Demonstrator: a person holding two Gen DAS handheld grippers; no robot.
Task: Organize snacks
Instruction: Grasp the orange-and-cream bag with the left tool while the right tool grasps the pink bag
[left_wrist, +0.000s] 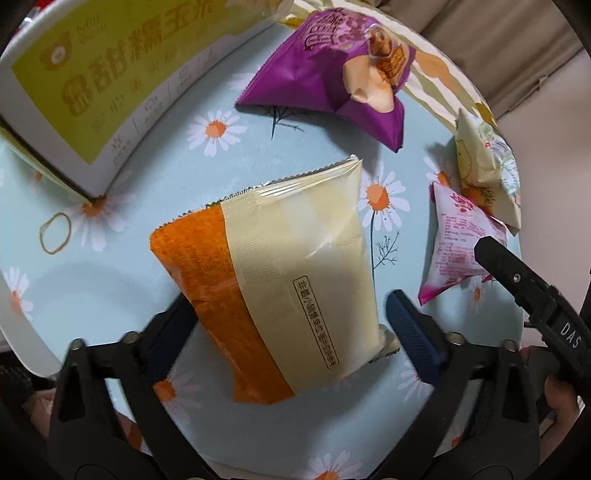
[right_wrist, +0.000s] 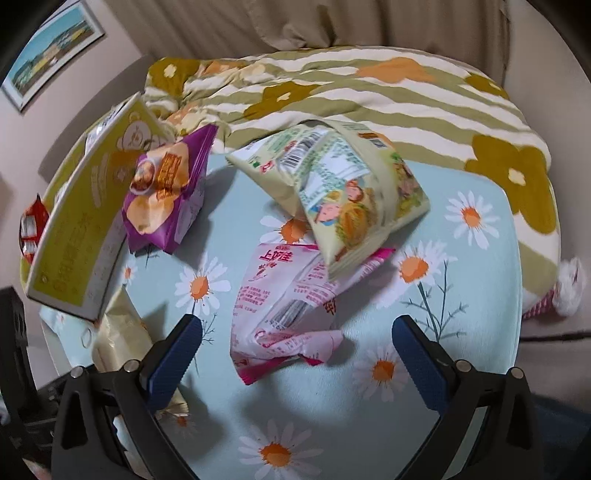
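Note:
My left gripper (left_wrist: 291, 314) is open, its fingers on either side of an orange-and-cream snack packet (left_wrist: 273, 280) that lies on the daisy-print tablecloth (left_wrist: 122, 295); whether they touch it I cannot tell. A purple packet (left_wrist: 325, 85) lies beyond it, a pale yellow packet (left_wrist: 487, 170) and a pink packet (left_wrist: 458, 240) to the right. My right gripper (right_wrist: 295, 332) is open over the pink packet (right_wrist: 284, 302), whose far end lies under the pale yellow packet (right_wrist: 343, 188). The purple packet (right_wrist: 166, 192) leans against a yellow box (right_wrist: 77, 229).
The yellow-and-white box (left_wrist: 96, 85) stands at the table's left. A rubber band (left_wrist: 55, 232) lies near it. A striped flowered blanket (right_wrist: 369, 92) lies behind the table. The right gripper's black finger (left_wrist: 517, 280) shows in the left wrist view.

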